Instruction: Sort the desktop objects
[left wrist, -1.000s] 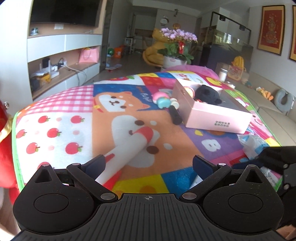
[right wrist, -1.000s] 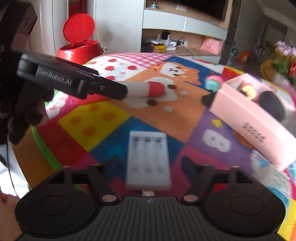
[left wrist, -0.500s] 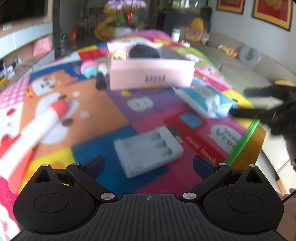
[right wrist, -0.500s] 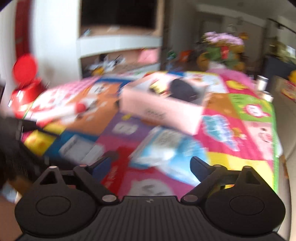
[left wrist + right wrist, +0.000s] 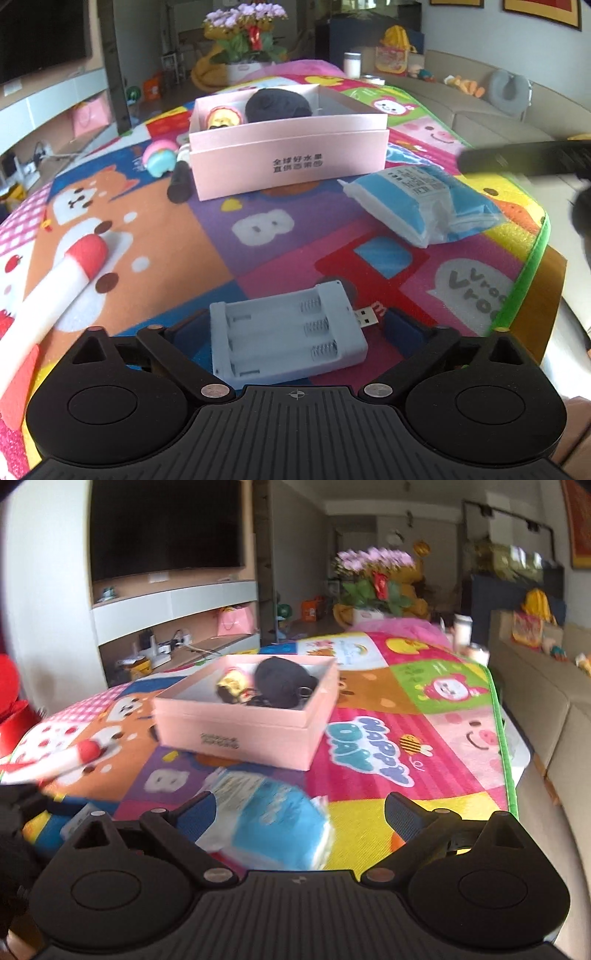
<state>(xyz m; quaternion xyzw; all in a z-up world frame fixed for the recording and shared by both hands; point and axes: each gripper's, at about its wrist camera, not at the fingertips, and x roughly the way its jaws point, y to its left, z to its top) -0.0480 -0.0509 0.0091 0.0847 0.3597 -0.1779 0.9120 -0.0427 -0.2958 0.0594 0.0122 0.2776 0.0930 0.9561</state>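
A pale grey battery charger (image 5: 284, 336) with a USB plug lies on the colourful mat, between the fingers of my left gripper (image 5: 290, 330). Its jaws are closing, and the pads stand clear of the charger. A blue and white wrapped pack (image 5: 266, 823) lies on the mat between the fingers of my right gripper (image 5: 301, 812). That gripper's jaws are opening and do not press on the pack. Farther back stands the open pink box (image 5: 291, 162) with a black round thing (image 5: 279, 105) and a yellow toy (image 5: 223, 118) inside. The same pack (image 5: 417, 199) lies in front of the box's right corner.
A white foam stick with a red tip (image 5: 62, 280) lies at the left. A pastel round toy (image 5: 160, 162) and a black cylinder (image 5: 179, 182) sit left of the box. The mat's green edge (image 5: 532, 266) runs close on the right, with a sofa (image 5: 480, 114) beyond.
The left view swung from the foam stick to the charger, which now lies between its fingers. The right view left the charger and came over the blue pack, its jaws wider.
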